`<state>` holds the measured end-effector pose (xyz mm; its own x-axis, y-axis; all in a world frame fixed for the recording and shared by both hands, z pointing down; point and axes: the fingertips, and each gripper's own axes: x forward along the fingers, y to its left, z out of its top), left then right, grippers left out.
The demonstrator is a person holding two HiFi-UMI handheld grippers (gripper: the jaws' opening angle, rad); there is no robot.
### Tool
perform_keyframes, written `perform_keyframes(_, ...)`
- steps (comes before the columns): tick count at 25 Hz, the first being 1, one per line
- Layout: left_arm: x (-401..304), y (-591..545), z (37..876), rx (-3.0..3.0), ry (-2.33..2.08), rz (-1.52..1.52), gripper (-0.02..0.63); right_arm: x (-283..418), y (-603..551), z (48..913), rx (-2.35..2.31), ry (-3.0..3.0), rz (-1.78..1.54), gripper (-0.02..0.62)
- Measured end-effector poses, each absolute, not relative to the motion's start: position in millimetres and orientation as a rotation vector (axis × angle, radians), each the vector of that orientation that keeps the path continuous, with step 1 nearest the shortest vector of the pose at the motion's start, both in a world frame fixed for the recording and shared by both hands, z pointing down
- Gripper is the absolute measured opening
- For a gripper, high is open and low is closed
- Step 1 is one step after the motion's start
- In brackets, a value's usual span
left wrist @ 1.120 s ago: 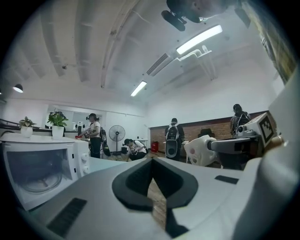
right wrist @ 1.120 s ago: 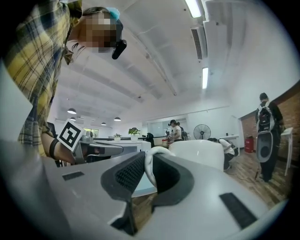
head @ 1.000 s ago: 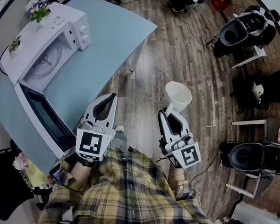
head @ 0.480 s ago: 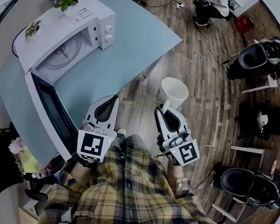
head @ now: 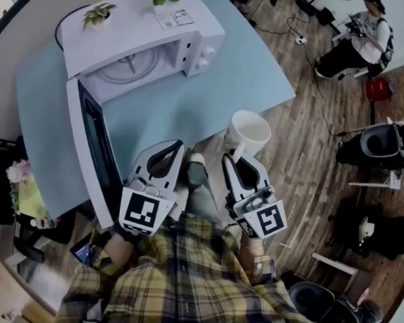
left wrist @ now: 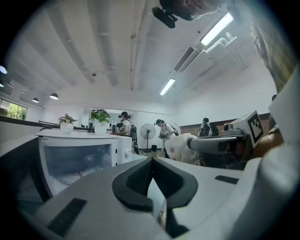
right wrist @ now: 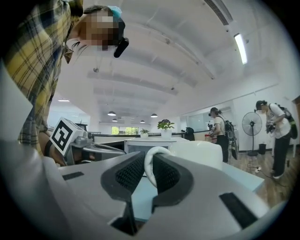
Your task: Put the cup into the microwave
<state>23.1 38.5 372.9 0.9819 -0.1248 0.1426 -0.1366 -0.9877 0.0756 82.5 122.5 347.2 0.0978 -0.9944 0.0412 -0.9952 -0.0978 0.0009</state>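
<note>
Our right gripper (head: pixel 236 159) pinches only the cup (head: pixel 250 132) by its handle, seemingly firmly, so it could swing against the microwave (head: pixel 128 24) frame.

White cup (head: pixel 250 134) upright, empty, airborne; white microwave (head: pixel 128 30) door open.

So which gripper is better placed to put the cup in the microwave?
Right. The right gripper is shut on the handle of the cup, and the microwave ahead has its door open. The left gripper is shut and empty.
</note>
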Motion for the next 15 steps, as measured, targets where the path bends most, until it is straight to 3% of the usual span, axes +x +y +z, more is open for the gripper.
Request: perform_keyframes(15, 6.1, -51.7, 376.8, 2.845, -1.017, 0.208, -0.008, 108.6, -5.2, 356.3, 1.680, -2.639, 0.074, 0.057)
